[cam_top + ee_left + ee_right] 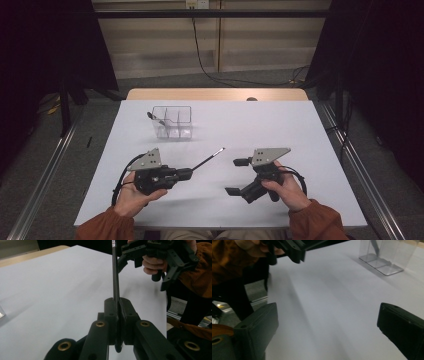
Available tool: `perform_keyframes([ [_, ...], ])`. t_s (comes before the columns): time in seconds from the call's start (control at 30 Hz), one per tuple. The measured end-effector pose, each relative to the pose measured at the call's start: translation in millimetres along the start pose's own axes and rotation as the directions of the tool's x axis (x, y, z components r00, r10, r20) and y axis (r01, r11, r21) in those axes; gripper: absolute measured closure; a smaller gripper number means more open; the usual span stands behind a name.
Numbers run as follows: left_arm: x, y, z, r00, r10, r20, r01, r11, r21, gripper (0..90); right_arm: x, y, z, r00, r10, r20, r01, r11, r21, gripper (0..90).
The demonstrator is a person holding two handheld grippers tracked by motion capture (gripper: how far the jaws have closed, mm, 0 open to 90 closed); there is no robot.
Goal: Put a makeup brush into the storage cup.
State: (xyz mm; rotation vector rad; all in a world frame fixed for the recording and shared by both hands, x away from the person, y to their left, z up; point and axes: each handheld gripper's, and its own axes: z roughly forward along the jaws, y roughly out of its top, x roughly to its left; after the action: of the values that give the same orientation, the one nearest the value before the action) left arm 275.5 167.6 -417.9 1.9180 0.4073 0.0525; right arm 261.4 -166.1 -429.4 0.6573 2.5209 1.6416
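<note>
My left gripper is shut on the lower end of a thin black rod. The rod has a silver band near its far tip and points up and to the right over the white table. To its right my right gripper stands open, jaws wide apart and facing left, with nothing between them. A clear plastic organiser with several compartments stands at the back left of the table. A thin dark item leans in its left compartment.
A wooden strip runs along the table's far edge. Metal rails flank the table on both sides. A black cable hangs down the back wall. Bare white tabletop lies between the grippers and the organiser.
</note>
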Motion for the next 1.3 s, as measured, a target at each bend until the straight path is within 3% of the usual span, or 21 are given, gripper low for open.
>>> perform_keyframes([
  [0.3, -3.1, 1.1, 4.4, 0.9996, 0.001, 0.027, 0.000, 0.9986, -0.052, 85.6, 2.7, 5.2, -3.8, 0.9992, 0.011, -0.038, -0.014, 0.996, -0.087, 1.3],
  [0.53, -6.1, 3.0, 7.8, 0.9994, 0.019, 0.029, -0.017, 0.9976, -0.067, 85.5, 2.8, 14.1, 0.3, 0.9987, 0.038, -0.033, -0.042, 0.991, -0.128, 1.8],
  [0.93, -9.1, 2.5, 13.9, 0.9987, 0.040, 0.031, -0.038, 0.9972, -0.064, 85.5, 0.1, 20.9, 3.1, 0.9997, 0.021, -0.008, -0.022, 0.981, -0.193, 25.2],
  [1.17, -9.0, 2.6, 14.5, 0.9985, 0.046, 0.030, -0.044, 0.9969, -0.065, 85.5, 0.0, 22.0, 3.1, 0.9994, 0.022, -0.027, -0.027, 0.977, -0.214, 42.1],
  [1.3, -9.9, 2.5, 15.7, 0.9983, 0.050, 0.032, -0.048, 0.9969, -0.063, 85.6, -1.5, 22.4, 5.8, 0.9987, 0.037, -0.034, -0.043, 0.976, -0.212, 46.5],
])
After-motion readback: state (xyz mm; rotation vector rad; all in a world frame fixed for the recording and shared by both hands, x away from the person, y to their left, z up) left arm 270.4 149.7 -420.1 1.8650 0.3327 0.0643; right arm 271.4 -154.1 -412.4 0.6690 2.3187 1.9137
